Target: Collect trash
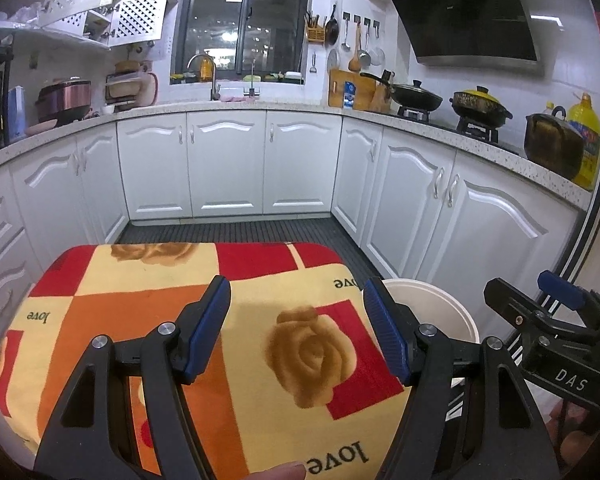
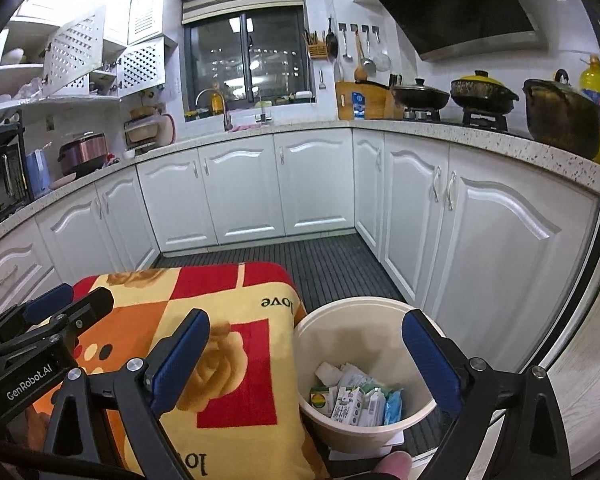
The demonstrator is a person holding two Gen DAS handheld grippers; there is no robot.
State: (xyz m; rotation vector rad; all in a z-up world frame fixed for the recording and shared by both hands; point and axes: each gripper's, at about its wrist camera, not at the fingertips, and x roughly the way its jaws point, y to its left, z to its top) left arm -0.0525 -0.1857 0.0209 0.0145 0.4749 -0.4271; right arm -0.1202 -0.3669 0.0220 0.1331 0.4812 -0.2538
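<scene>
A cream bucket (image 2: 380, 306) stands on the floor to the right of a table covered with a rose-patterned cloth (image 1: 228, 280). Inside it lie several pieces of trash (image 2: 352, 398): small cartons and wrappers. My right gripper (image 2: 306, 336) is open and empty, above the bucket's left side and the cloth's edge. My left gripper (image 1: 296, 300) is open and empty over the cloth. The bucket's rim (image 1: 428, 292) shows in the left wrist view, with the right gripper (image 1: 540, 292) at the right edge. The left gripper (image 2: 60, 300) shows at the left of the right wrist view.
White kitchen cabinets (image 1: 224, 164) wrap around on three sides. Pots (image 1: 480, 106) and an oil bottle (image 1: 586, 136) stand on the right counter, a cooker (image 1: 64, 98) on the left. Dark ribbed floor (image 2: 328, 268) lies between table and cabinets.
</scene>
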